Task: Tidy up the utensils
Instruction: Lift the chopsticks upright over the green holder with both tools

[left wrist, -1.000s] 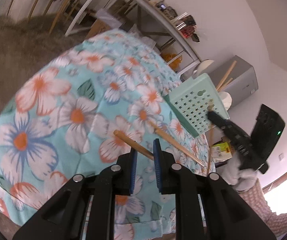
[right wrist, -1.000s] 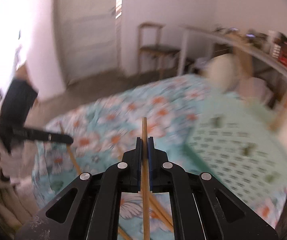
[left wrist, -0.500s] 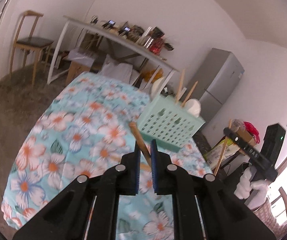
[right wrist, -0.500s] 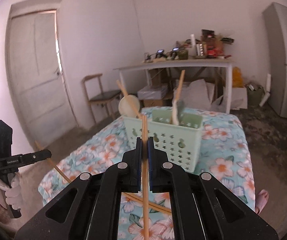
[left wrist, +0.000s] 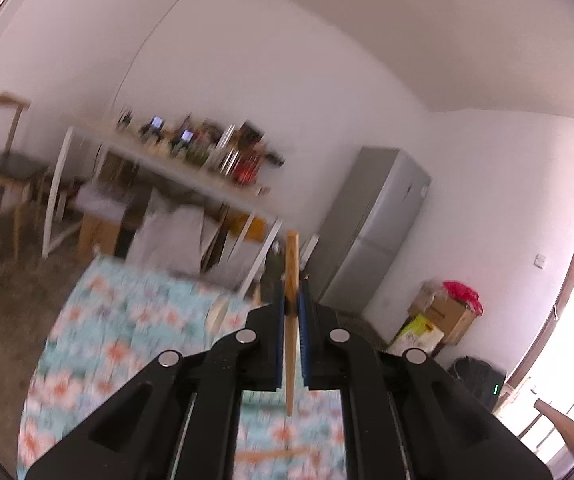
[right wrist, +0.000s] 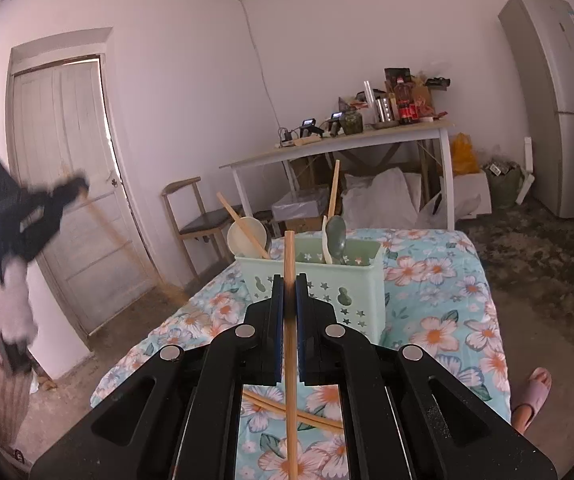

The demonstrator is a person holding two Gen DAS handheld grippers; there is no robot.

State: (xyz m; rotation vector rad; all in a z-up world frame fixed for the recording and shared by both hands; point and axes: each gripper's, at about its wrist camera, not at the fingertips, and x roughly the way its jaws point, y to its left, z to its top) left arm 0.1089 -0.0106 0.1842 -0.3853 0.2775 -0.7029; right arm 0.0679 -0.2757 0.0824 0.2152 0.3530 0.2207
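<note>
The worktop (right wrist: 439, 320) was covered by a light blue cloth printed with orange and white flowers. A pale green perforated basket (right wrist: 351, 292) stood upright on it toward the far end, holding spoons and chopsticks. Nearer the camera, two wooden chopsticks (right wrist: 319, 418) lay crossed flat on the cloth. In the left wrist view the same worktop (left wrist: 127, 320) was blurred.

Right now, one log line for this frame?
left tongs: shut on chopstick | right tongs: shut on chopstick | basket: ahead | two chopsticks: on table
</note>
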